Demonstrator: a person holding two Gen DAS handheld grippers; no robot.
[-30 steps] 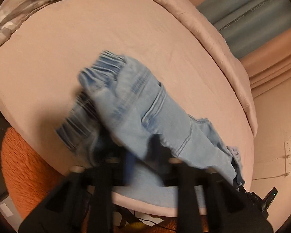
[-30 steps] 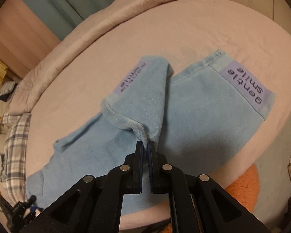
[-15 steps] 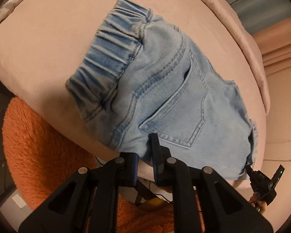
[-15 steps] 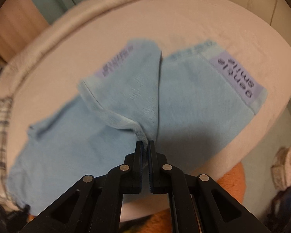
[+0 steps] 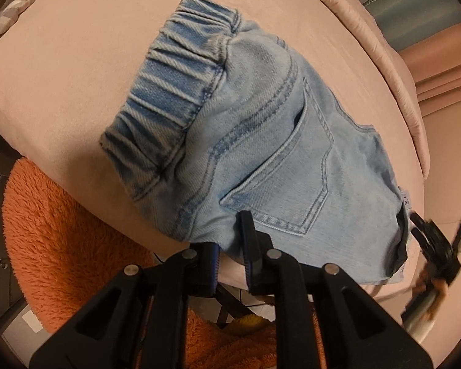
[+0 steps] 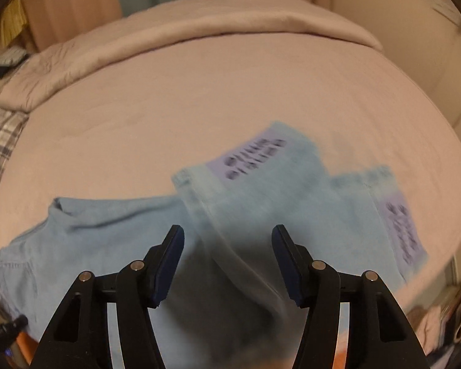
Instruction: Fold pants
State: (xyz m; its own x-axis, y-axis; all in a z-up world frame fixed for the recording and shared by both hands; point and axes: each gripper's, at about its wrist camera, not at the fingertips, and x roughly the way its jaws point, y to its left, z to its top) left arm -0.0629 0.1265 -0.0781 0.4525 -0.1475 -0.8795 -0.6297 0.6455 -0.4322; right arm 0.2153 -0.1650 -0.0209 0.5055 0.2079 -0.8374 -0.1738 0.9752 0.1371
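Soft, floppy pants point(image 5: 261, 141) near the bed's point(image 5: 76, 46) edge: left gripper point(image 5: 232, 243) pinches the hem; right gripper point(image 6: 227, 261) just opened, released. Regrab cuffs.

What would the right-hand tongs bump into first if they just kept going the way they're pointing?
Most likely the light blue pants. The right tongs have just been opening and nothing is pinched now; the blurred leg fabric lies right ahead, with the pink bed beyond.
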